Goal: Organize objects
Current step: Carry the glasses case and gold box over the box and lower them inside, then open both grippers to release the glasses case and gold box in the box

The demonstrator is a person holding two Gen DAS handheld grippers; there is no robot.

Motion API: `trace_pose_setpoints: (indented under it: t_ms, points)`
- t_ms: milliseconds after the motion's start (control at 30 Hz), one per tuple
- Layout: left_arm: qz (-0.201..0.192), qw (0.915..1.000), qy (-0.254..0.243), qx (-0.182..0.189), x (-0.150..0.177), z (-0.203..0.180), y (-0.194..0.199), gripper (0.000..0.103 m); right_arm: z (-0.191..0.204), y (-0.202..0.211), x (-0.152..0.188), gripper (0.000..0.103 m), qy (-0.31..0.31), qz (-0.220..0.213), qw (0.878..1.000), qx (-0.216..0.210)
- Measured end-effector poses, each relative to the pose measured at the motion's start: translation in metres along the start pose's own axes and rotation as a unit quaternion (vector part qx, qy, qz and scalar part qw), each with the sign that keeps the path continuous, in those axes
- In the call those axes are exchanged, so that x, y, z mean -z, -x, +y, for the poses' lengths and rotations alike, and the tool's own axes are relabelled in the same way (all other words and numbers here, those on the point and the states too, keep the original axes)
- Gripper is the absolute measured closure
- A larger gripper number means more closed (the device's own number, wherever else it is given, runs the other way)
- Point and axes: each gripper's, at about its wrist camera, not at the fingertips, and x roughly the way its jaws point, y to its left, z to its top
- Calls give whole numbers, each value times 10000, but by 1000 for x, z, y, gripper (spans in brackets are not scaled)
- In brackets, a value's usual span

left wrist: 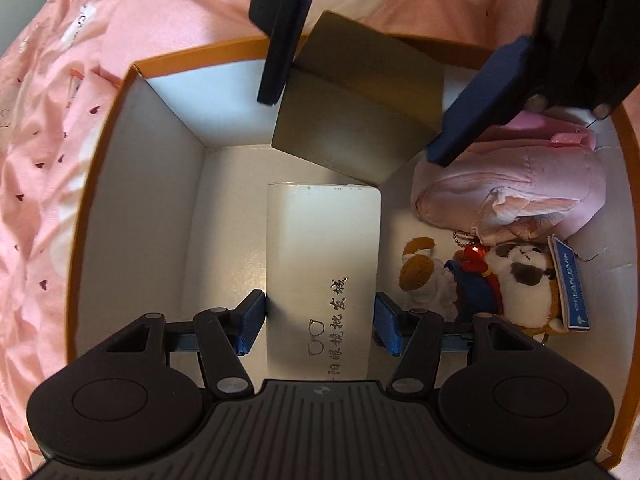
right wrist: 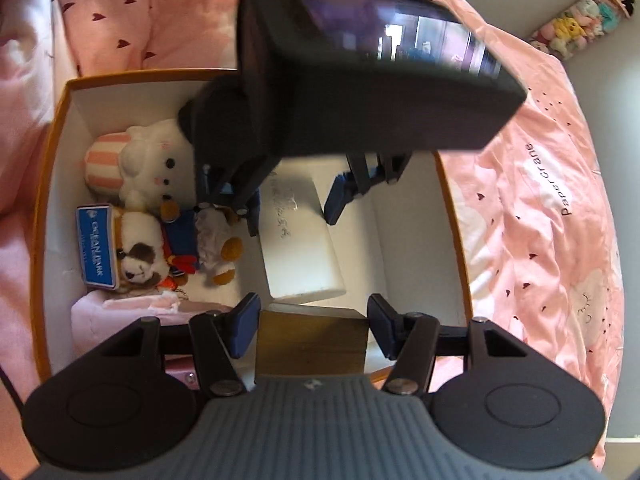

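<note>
orange box [left wrist: 100,152] sits on pink bedspread [left wrist: 36,184] | left gripper [left wrist: 320,316] clamps white case [left wrist: 320,240] inside it | right gripper [right wrist: 312,328] grips brown box [right wrist: 312,344] | plushies [right wrist: 140,256] alongside

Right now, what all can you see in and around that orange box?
Box: one, orange outside, white inside, on the bedding.
Glasses case: one, white, in the box, between the left gripper's fingers.
Brown block: one, olive-brown, between the right gripper's fingers.
Dog plush: one, white and brown, with a blue tag, in the box.
Pink pouch: one, in the box beside the block.
White plush: one, pink-striped hat, in the box.
Bedding: pink, under the box.
Left gripper: closed on the case.
Right gripper: around the block.
</note>
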Motion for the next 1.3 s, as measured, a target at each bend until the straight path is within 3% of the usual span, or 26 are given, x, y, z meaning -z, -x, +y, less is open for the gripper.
trace_pose_setpoints:
  t_ms: [200, 533, 733, 967, 1133, 1300]
  points:
    - [152, 9994, -119, 282, -1, -1, -17, 36, -6, -2, 0, 43, -36, -2, 10000, -19]
    - [-88, 9962, 224, 841, 3, 16, -3, 32, -10, -22, 0, 43, 66, 55, 9998, 161]
    - [-9, 9937, 473, 1014, 4, 24, -6, 33, -9, -28, -3, 43, 146, 77, 9995, 286]
    - [-424, 9928, 856, 718, 10, 34, 28, 35, -4, -32, -12, 43, 189, -153, 9990, 376]
    - [-424, 9921, 1161, 219, 21, 39, 58, 36, -5, -40, -24, 43, 298, -282, 9982, 431]
    - [-478, 9897, 1349, -7, 32, 41, 89, 40, -6, -46, -41, 43, 446, -482, 9968, 456]
